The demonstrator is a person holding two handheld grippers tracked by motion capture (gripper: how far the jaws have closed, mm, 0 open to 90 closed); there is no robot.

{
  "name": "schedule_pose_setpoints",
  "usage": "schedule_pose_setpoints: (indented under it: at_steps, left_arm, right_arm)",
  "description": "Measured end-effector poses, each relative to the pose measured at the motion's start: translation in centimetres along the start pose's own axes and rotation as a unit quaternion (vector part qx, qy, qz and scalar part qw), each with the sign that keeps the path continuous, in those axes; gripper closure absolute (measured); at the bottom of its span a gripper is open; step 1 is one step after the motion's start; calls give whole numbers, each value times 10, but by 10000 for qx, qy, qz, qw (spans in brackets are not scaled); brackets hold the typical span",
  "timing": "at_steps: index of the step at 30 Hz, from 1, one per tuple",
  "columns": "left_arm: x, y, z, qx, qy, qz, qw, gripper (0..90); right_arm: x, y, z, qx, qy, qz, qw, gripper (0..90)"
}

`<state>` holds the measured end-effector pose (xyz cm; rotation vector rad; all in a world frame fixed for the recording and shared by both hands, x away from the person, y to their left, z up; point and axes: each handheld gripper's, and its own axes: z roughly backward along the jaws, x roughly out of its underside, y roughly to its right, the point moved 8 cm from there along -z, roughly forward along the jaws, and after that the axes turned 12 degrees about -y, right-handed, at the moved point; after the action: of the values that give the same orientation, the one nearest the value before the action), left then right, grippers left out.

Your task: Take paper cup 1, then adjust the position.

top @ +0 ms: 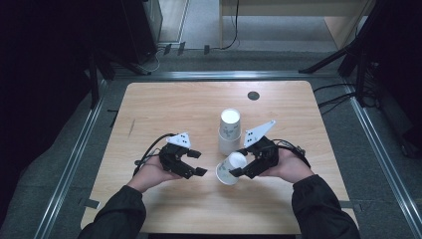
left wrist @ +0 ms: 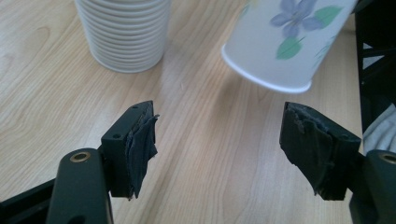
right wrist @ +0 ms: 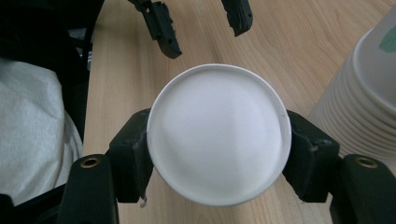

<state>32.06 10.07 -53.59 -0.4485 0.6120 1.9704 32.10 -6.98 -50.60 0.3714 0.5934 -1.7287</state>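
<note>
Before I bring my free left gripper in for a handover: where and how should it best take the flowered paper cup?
Probably by the side wall just behind the rim. The flowered paper cup lies tilted in the right gripper, clamped near its base, open mouth toward the left gripper. Come in from the mouth side with the open jaws straddling the wall, squeezing lightly.

A light wood-grain counter (top: 164, 104) with rounded corners stands on grey carpet floor (top: 59, 164), a round dark cable port (top: 253, 95) near its far edge. Metal rails (top: 69, 164) frame the floor on three sides. Beyond, pale wooden furniture (top: 293, 10) and black stand legs (top: 328, 60) meet black cables (top: 338, 99); the sides fall into darkness
</note>
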Motion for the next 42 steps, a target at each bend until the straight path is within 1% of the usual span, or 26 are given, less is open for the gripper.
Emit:
schedule_pose_setpoints:
  at_steps: [3, 7, 8, 10, 11, 13, 15, 18, 19, 20, 21, 23, 24, 26, 27, 29, 30, 32, 35, 40, 42]
  left_arm:
    - [0, 2, 0, -33, -20, -57, 10000, 262]
    - [-2, 4, -1, 43, -7, -69, 10000, 260]
    - [-2, 4, -1, 72, 6, -64, 10000, 260]
    - [-3, 4, -1, 110, -2, -60, 9999, 260]
    - [-4, 6, 0, 183, 47, -79, 9998, 250]
    - [-5, 7, 0, 203, 83, -98, 9997, 234]
    - [-7, 9, 0, 208, 53, -178, 9996, 225]
    - [-9, 12, -2, 249, 45, -274, 9993, 210]
    - [-9, 13, -3, 259, 10, -286, 9993, 206]
    - [-9, 13, -4, 267, -12, -314, 9991, 203]
    - [-10, 14, -5, 302, -26, -334, 9990, 203]
    - [-11, 15, -6, 330, -11, -335, 9989, 200]
    - [-12, 16, -8, 352, -2, -393, 9986, 199]
    - [-13, 17, -9, 365, -17, -419, 9985, 199]
    - [-15, 18, -11, 356, -21, -470, 9983, 199]
    - [-17, 18, -13, 385, 6, -485, 9981, 198]
    - [-18, 18, -14, 415, 20, -479, 9980, 197]
    - [-20, 19, -16, 459, 40, -487, 9978, 198]
    - [-22, 19, -19, 536, 62, -493, 9973, 198]
    - [-25, 22, -24, 532, 68, -510, 9973, 195]
    - [-25, 24, -28, 539, 2, -531, 9971, 193]
  right_arm:
    - [2, 2, -4, 51, 36, -103, 9999, 342]
    - [0, 4, -4, 8, 356, -228, 9991, 342]
    - [0, 4, -4, 8, 356, -228, 9991, 342]
    - [0, 5, -4, 0, 463, -289, 9985, 342]
    - [0, 5, -5, -44, 551, -326, 9979, 342]
    - [2, 5, -8, -63, 524, -368, 9979, 341]
    - [2, 5, -9, -38, 515, -365, 9980, 341]
    - [2, 5, -13, -13, 487, -299, 9984, 341]
    - [1, 4, -14, -51, 459, -304, 9985, 341]
    - [0, 3, -15, -69, 465, -229, 9986, 341]
    - [0, 3, -15, -69, 465, -229, 9986, 341]
    - [-2, 3, -15, -131, 519, -208, 9983, 341]
    - [-3, 4, -15, -128, 523, -212, 9983, 341]
    - [-4, 4, -15, -128, 532, -219, 9983, 341]
    - [-6, 5, -14, -192, 579, -220, 9979, 341]
    - [-7, 5, -15, -207, 590, -248, 9977, 341]
    - [-8, 4, -14, -255, 625, -264, 9974, 341]
    - [-8, 4, -15, -233, 625, -245, 9975, 341]
    - [-9, 3, -15, -277, 635, -233, 9973, 341]
    - [-12, 0, -17, -357, 643, -252, 9970, 341]
    - [-14, -3, -20, -422, 633, -260, 9968, 341]
